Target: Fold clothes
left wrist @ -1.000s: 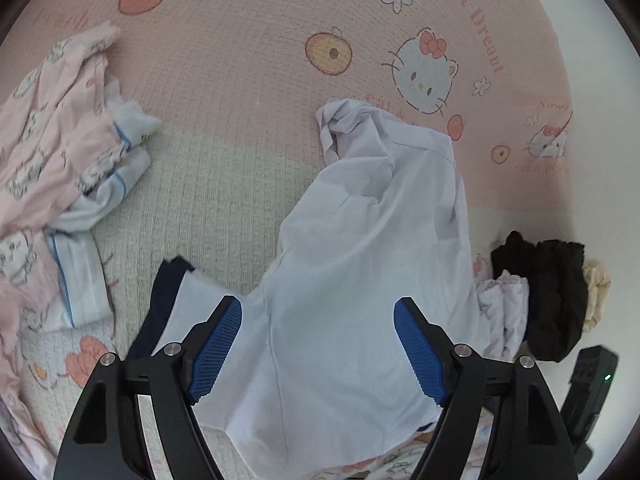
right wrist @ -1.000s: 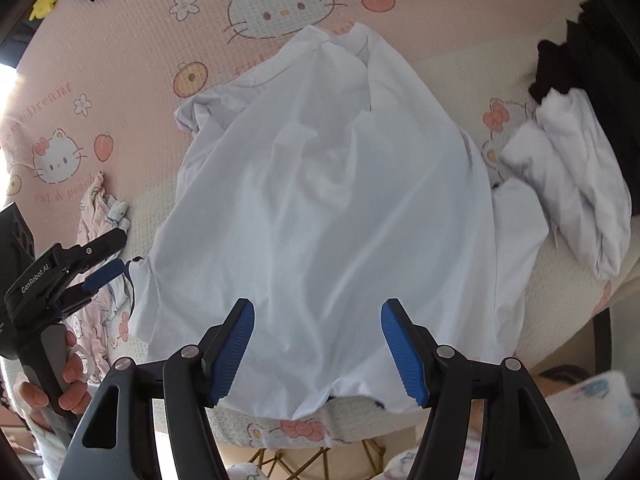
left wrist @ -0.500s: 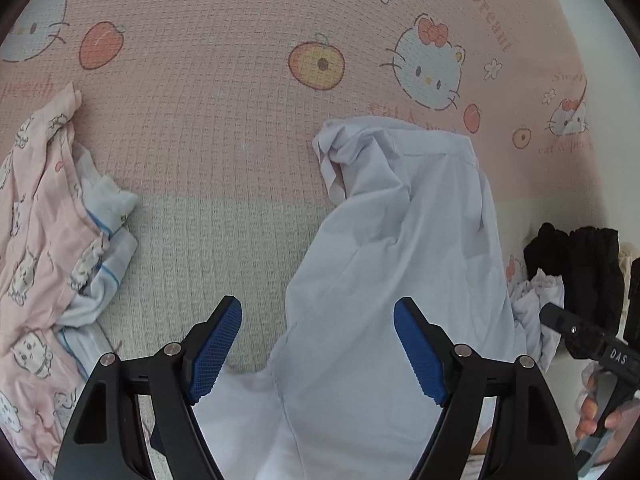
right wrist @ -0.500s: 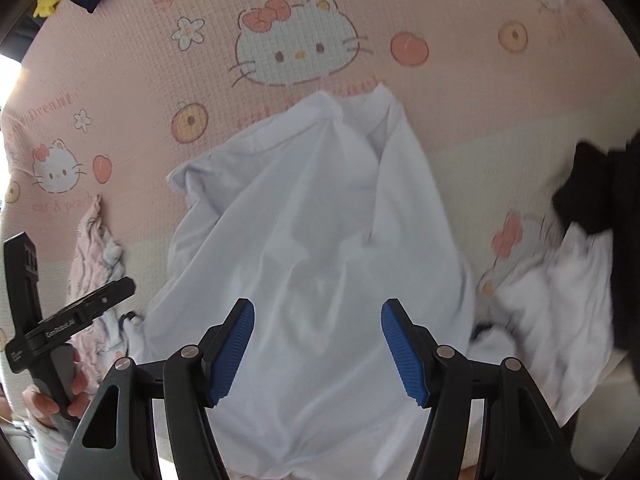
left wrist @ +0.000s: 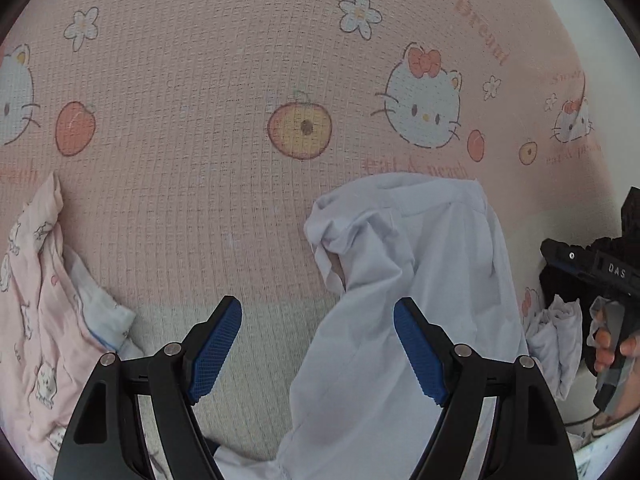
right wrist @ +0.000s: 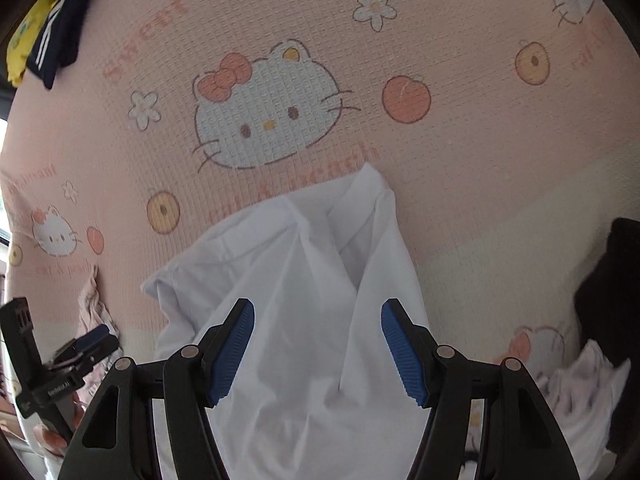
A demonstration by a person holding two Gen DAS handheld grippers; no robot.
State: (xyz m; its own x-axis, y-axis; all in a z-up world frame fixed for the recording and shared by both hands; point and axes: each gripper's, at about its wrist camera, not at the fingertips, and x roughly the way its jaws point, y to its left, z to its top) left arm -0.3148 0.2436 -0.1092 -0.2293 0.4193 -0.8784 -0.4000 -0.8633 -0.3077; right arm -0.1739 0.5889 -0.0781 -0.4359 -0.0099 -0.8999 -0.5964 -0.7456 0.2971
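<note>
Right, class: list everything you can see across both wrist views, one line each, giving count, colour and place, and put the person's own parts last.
white shirt: one, white, spread crumpled on the middle of the blanket, under both grippers
Hello Kitty blanket: one, pink and cream, covering the whole surface
pink pyjama garment: one, pink with white cats, at the left edge
blue-striped white cloth: one, tucked beside the pink garment
black garment: one, black, at the right edge
small white garment: one, crumpled, beside the black one
navy and yellow clothes: a few, far top left corner
left gripper: black with blue pads, open
right gripper: black with blue pads, open
right hand: fingers on the gripper handle
</note>
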